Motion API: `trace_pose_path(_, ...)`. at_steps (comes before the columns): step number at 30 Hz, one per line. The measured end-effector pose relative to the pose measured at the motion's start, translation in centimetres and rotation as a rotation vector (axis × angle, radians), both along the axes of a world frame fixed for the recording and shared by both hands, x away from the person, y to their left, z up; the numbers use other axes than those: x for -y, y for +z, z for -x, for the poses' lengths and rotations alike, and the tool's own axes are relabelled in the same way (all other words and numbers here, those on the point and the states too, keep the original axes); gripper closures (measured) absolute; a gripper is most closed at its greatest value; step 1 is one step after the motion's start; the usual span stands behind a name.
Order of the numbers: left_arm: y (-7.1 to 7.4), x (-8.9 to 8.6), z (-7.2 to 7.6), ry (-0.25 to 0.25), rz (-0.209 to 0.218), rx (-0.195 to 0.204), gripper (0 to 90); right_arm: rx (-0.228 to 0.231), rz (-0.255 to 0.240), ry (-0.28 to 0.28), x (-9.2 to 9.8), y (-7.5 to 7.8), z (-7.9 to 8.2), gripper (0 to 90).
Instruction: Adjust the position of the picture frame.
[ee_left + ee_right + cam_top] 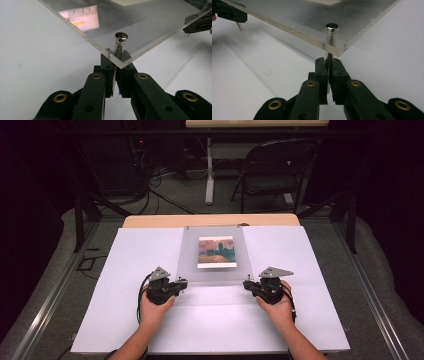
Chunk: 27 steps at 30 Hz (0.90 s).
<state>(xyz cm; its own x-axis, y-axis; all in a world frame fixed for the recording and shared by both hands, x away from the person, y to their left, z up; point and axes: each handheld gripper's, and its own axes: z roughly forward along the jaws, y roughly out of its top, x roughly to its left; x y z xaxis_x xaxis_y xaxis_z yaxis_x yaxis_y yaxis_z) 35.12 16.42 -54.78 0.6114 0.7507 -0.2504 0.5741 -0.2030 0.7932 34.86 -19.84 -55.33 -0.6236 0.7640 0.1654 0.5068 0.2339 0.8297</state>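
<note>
Clear plastic sheet (pixel 215 255) lies over a small picture (pixel 217 252) in the middle of the white desk (pixel 125 310). At its near left corner, the left gripper (pixel 115 65) has its fingers closed on a shiny pin (pixel 120 43). At its near right corner, the right gripper (pixel 329 65) has its fingers closed on another pin (pixel 331 35).

You'll find nothing readable here: the reflection in the clear panel (pixel 130 22) shows rows of marks too blurred to read.
</note>
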Motion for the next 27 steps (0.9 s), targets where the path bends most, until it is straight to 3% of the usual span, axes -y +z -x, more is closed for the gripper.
trace_pose_path(27, -0.85, 0.18, -0.12, -0.008, -0.056, -0.047, 84.4, -0.036, 0.047, 0.003, -0.34, -1.01, 0.01, 85.4)
